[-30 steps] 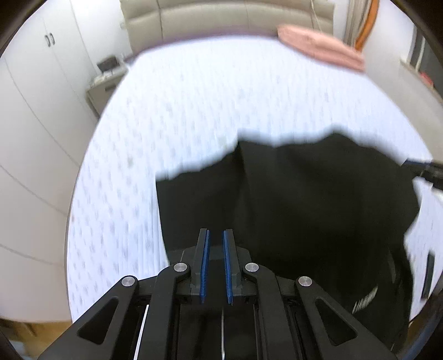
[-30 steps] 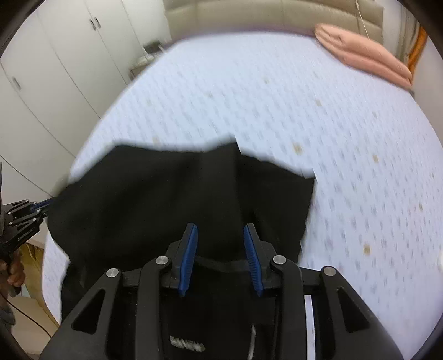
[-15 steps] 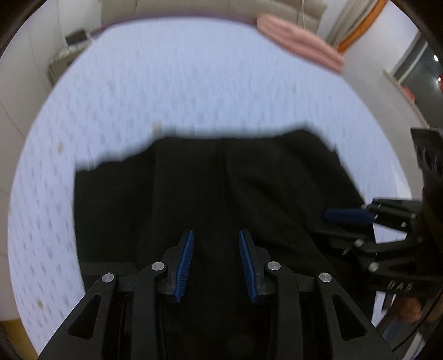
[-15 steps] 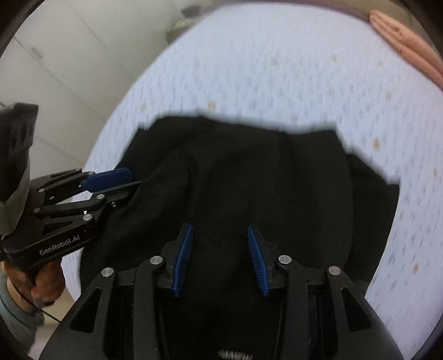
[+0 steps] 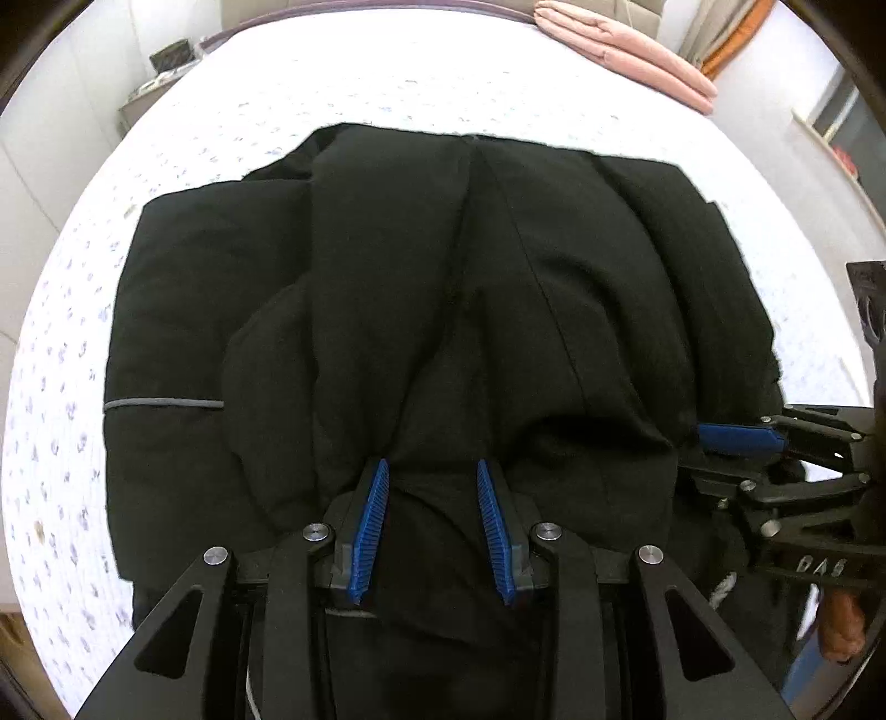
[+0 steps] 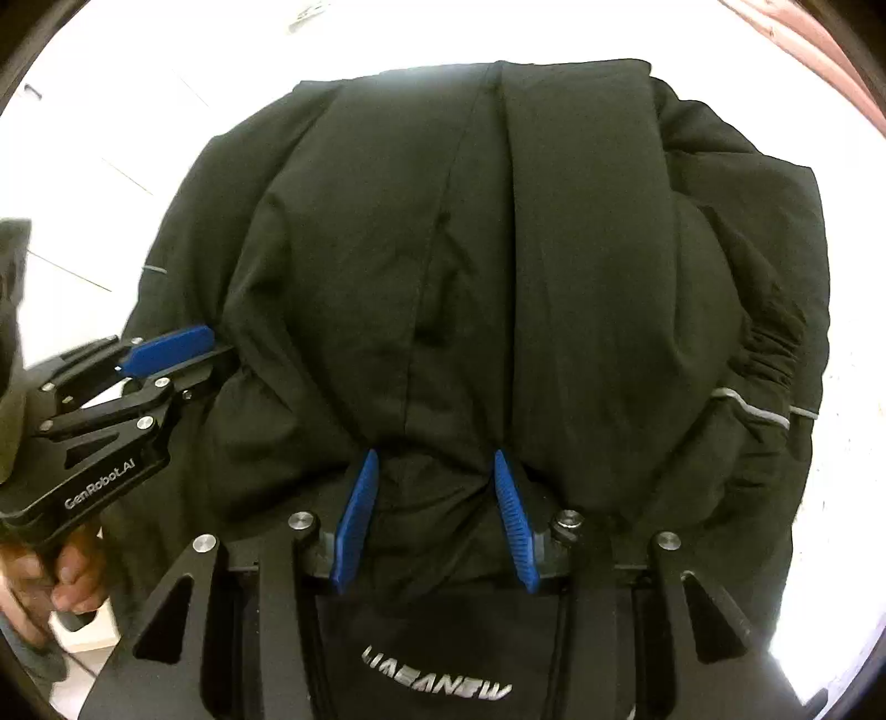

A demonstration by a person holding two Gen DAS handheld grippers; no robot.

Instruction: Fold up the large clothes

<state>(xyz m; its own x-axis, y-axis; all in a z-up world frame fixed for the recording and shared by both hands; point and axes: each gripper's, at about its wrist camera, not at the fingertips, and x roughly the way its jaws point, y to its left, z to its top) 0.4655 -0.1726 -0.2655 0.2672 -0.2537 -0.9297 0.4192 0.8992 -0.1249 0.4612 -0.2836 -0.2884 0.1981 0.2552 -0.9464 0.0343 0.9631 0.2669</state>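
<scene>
A large black garment (image 5: pixel 443 288) with grey reflective piping lies bunched on the white patterned bed (image 5: pixel 387 72); it fills the right wrist view (image 6: pixel 498 249), where silver lettering shows near its bottom edge. My left gripper (image 5: pixel 432 471) is open, its blue pads either side of a fabric ridge at the near edge. My right gripper (image 6: pixel 432 459) is open over the same near edge, with cloth bulging between the pads. Each gripper shows in the other's view: the right one (image 5: pixel 742 443) at the right, the left one (image 6: pixel 166 346) at the left.
A folded pink blanket (image 5: pixel 626 50) lies at the far right of the bed. White cupboards and a bedside table (image 5: pixel 160 77) stand at the left. A beige headboard lies beyond the bed. The person's hand (image 6: pixel 50 570) holds the left gripper.
Both grippers have come down close to the garment's near edge. The left gripper opened from nearly shut. The garment has been pulled closer and now fills both views.
</scene>
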